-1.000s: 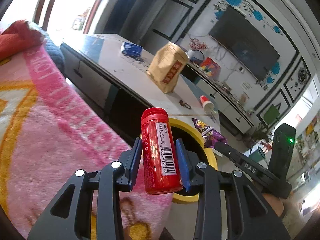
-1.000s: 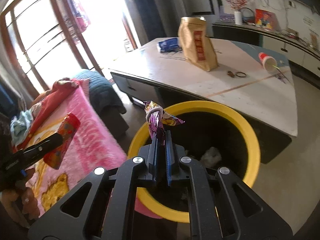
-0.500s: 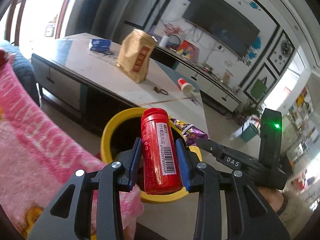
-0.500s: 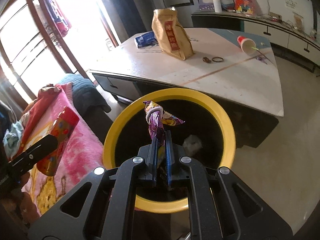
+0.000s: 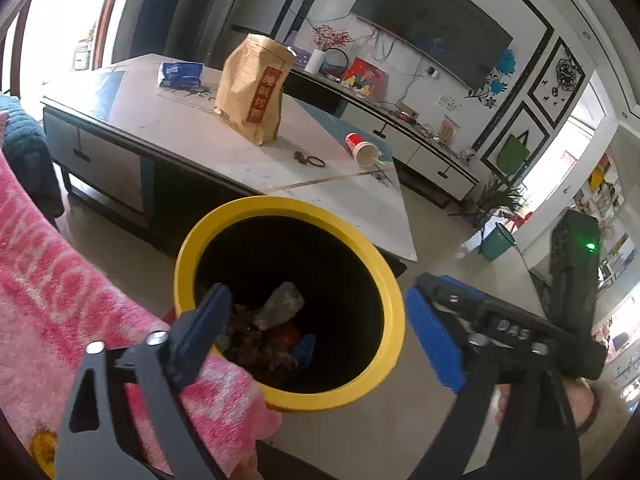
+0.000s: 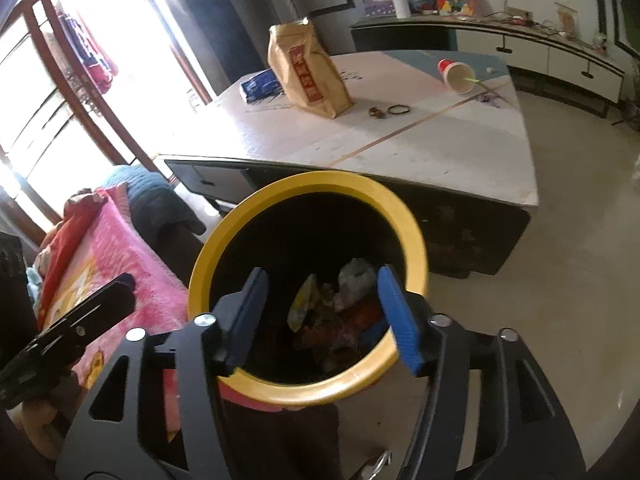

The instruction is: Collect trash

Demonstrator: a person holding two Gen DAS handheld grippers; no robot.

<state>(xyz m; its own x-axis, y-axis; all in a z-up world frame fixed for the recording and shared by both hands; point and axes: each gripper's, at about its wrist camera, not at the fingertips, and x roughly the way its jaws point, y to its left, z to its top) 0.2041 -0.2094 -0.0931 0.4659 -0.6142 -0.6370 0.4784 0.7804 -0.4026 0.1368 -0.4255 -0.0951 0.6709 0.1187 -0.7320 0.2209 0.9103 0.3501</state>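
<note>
A yellow-rimmed black trash bin (image 5: 394, 292) (image 6: 416, 236) stands on the floor below both grippers. Several pieces of trash (image 5: 276, 328) (image 6: 340, 304) lie at its bottom. My left gripper (image 5: 316, 320) is open and empty above the bin's mouth. My right gripper (image 6: 322, 304) is open and empty above the bin too; it also shows at the right of the left wrist view (image 5: 496, 328). On the low table stand a brown paper bag (image 5: 252, 88) (image 6: 308, 72), a tipped red paper cup (image 5: 362, 148) (image 6: 458, 74) and a blue packet (image 5: 180, 74) (image 6: 260, 86).
The low table (image 5: 160, 120) (image 6: 440, 152) stands right behind the bin. A sofa with a pink blanket (image 5: 48, 300) (image 6: 100, 256) lies to the left, touching the bin. A TV cabinet (image 5: 420, 148) runs along the far wall. A teal bucket (image 5: 496, 240) stands on the floor.
Both grippers have opened over the bin. The red bottle has left my left gripper and the purple wrapper has left my right gripper. Both moved further over the bin.
</note>
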